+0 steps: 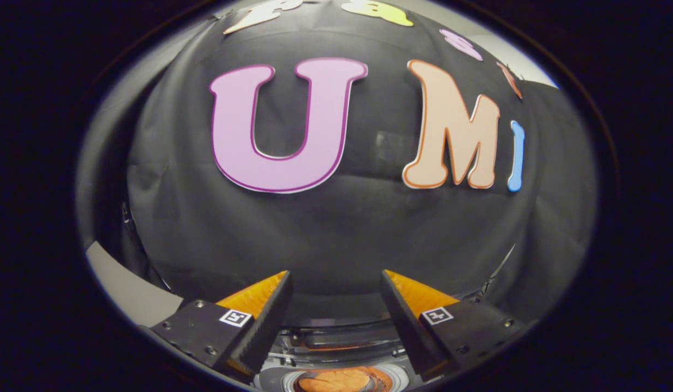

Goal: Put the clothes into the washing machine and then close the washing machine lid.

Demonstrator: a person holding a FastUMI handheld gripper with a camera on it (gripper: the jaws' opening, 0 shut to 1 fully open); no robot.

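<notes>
My tongs (336, 305) hang spread and empty above the washing machine's round drum opening (336, 375), where an orange cloth (333, 380) lies below them; closing the lid looks next.

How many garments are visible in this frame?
1: an orange garment in the washing machine's opening, below and between the open gripper's fingers. Others may be hidden.
</notes>
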